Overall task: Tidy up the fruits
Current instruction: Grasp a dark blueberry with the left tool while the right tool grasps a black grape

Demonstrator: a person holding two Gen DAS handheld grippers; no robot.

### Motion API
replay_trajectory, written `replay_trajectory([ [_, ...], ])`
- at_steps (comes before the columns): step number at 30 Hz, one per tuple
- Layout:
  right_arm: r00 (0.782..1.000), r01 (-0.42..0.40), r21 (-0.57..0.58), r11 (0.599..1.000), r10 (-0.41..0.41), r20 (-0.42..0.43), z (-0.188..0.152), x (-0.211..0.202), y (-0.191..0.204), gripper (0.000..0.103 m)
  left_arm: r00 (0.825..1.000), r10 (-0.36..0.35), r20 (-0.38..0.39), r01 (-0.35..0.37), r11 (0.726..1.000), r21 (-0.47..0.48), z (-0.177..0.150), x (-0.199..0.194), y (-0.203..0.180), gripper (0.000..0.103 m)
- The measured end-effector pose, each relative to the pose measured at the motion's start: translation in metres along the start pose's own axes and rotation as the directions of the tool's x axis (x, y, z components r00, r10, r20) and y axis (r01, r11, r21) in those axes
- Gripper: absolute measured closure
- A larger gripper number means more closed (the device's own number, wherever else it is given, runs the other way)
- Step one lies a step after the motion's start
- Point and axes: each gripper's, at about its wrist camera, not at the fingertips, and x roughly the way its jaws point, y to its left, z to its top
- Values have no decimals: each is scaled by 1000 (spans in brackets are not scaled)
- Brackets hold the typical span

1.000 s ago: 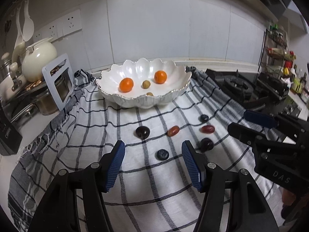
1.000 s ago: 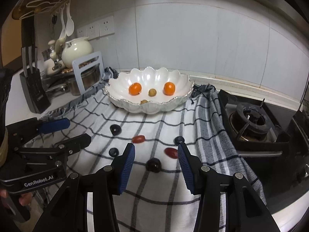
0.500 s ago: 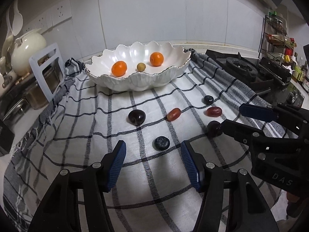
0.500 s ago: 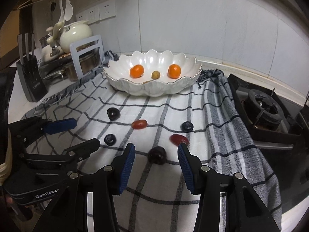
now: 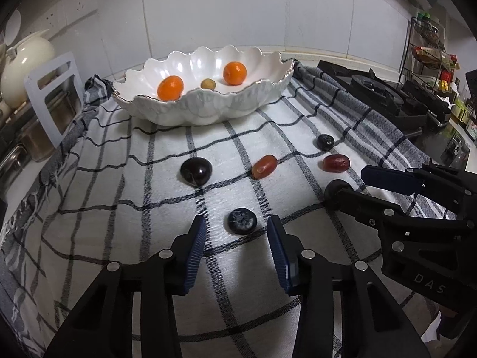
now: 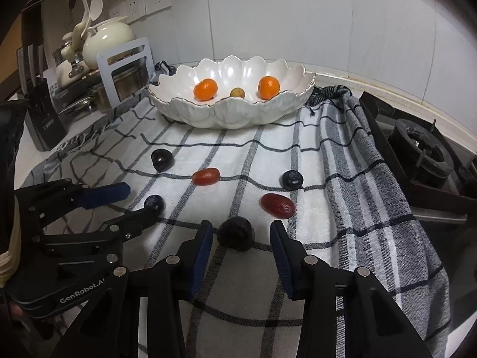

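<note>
On the counter lies a woven checked cloth [image 5: 125, 238], white with dark lines. A glossy white scalloped bowl [image 5: 208, 110] holds two round oranges and one small pale fruit. The left gripper [image 5: 237, 232] has been closing; its ribbed blue jaws stand open around a matte blueberry [image 5: 242, 221], not touching. The right gripper [image 6: 241, 235], also closing, frames a dark smooth grape [image 6: 235, 234], jaws open.

Cream ceramic teapot [image 6: 107, 40] upper left, black knife block [image 6: 41, 113] far left, white wall sockets [image 6: 143, 1] above, black gas hob [image 6: 423, 149] right
</note>
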Motion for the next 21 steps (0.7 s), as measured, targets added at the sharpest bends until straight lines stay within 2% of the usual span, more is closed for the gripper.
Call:
replay_trajectory([
  [9,999,-28,1,1000,28,-25,-2,9,0,67,1000,-2,-16,2,1000,19,2,8,-5,68],
  [21,998,-52,5,999,52,-42,-1,17,0,72,999,-9,-40,8,1000,-8,4,14,-2,79],
])
